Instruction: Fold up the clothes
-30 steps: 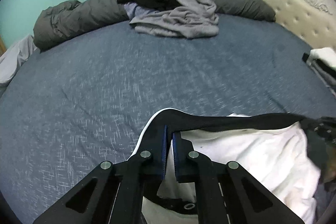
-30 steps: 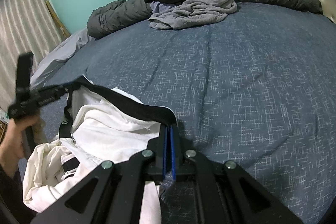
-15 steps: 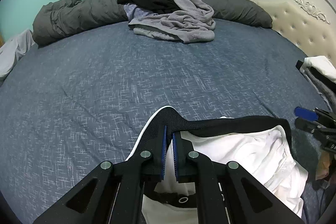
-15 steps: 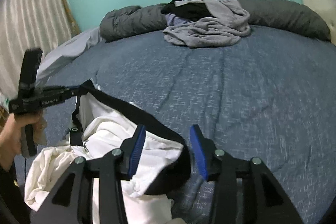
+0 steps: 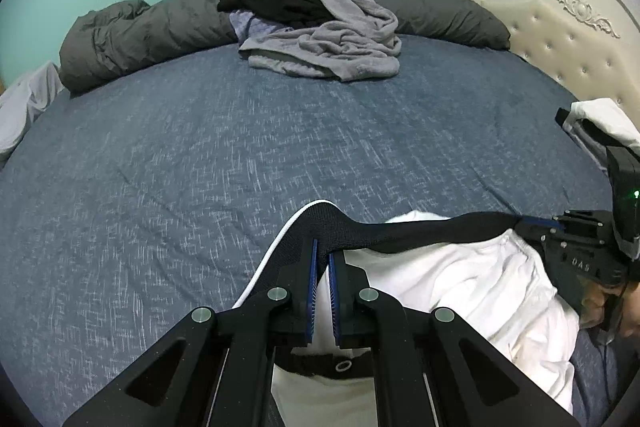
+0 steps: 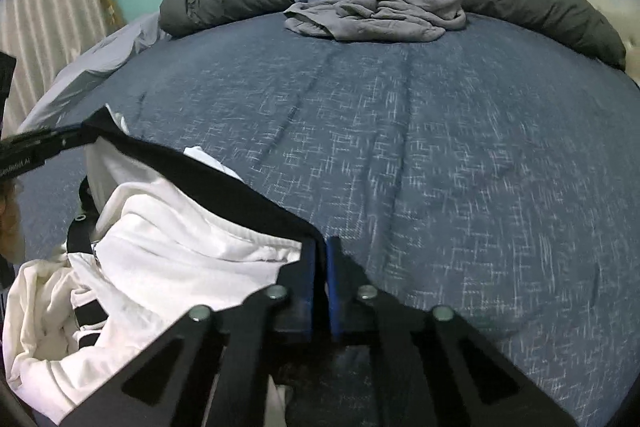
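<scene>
Left wrist view: left tool (image 5: 321,259) clamped on black waistband (image 5: 420,231) of white garment (image 5: 460,287); right tool (image 6: 321,251) pinching same band's other end; band stretched between tools, near edge of blue bed (image 5: 200,155); grey clothes pile (image 5: 324,43) far.

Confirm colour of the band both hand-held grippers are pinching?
Black waistband with a thin white edge, on a white garment. Clearest in the left wrist view.

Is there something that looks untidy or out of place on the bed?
Yes. A crumpled heap of grey and black clothes lies unfolded at the far edge of the bed, against the dark duvet roll. Nothing looks damaged or spilled.
</scene>
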